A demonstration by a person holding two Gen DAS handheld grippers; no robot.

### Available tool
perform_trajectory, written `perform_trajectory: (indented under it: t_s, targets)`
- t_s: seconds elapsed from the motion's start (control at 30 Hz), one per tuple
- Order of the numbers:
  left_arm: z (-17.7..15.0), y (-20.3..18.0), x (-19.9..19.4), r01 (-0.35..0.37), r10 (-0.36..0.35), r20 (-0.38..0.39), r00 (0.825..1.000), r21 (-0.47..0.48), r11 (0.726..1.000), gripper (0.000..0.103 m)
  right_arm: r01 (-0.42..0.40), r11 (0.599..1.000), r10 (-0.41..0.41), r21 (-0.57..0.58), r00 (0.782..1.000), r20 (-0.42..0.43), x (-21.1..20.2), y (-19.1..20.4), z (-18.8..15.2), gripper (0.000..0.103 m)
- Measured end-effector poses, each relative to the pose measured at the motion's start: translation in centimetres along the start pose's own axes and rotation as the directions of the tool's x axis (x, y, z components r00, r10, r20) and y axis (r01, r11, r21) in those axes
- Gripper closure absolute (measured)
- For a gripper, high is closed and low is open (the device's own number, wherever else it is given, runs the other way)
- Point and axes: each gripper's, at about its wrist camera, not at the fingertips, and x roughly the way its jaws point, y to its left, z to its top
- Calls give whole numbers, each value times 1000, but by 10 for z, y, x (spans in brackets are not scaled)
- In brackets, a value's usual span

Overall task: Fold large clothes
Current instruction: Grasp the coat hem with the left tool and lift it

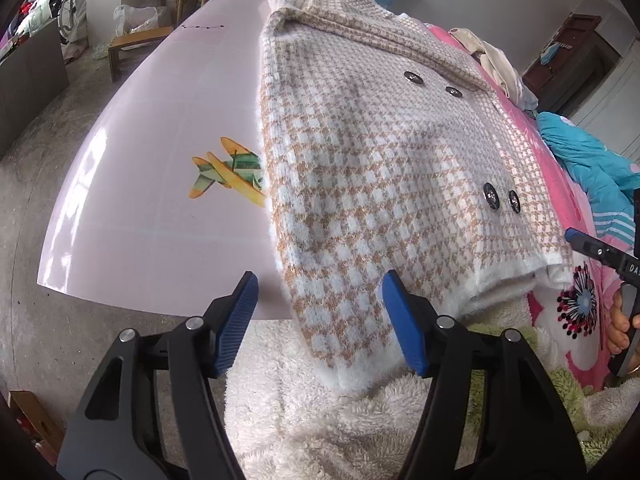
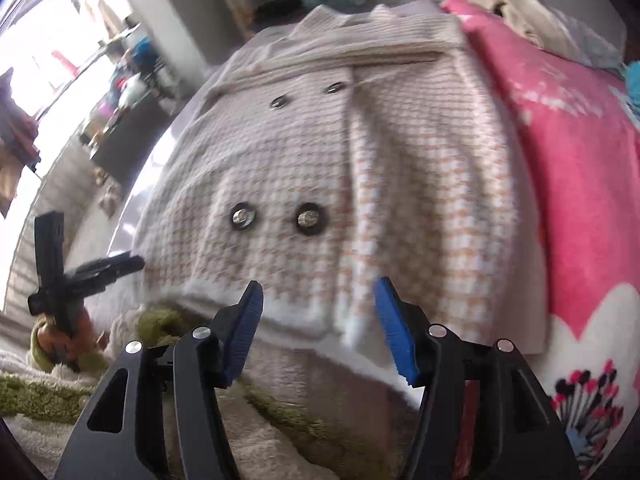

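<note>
Houndstooth coat (image 1: 384,152) lies buttoned on the surface (image 1: 160,128). We hold both hand-held grippers, left (image 1: 318,320) and right (image 2: 318,328), released above its hem; grabbing one layer could drag it crooked.

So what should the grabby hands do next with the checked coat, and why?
Probably lower both onto the bottom hem and pinch it, ready to fold that end up toward the collar. The houndstooth coat lies flat and buttoned with its sides already turned in. The left gripper and the right gripper are both open, holding nothing, right by the white hem.
</note>
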Motion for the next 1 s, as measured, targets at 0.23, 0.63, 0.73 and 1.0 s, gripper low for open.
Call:
perform_trajectory:
  t_s: [0.23, 0.63, 0.73, 1.0]
  targets:
    - [5, -2, 8, -9, 10, -43, 999, 17, 1000, 47, 165, 968, -169, 190, 986, 7, 0, -53, -7, 45]
    - [-3, -21, 7, -40, 46, -70, 997, 81, 996, 59, 182, 949, -158, 257, 981, -109, 18, -69, -27, 46]
    - [-1, -20, 7, -51, 57, -71, 996, 84, 995, 76, 216, 952, -191, 217, 973, -129, 21, -63, -26, 64]
    - [8, -23, -29, -65, 64, 11, 998, 106, 992, 96, 160, 958, -159, 237, 987, -24, -13, -64, -14, 94]
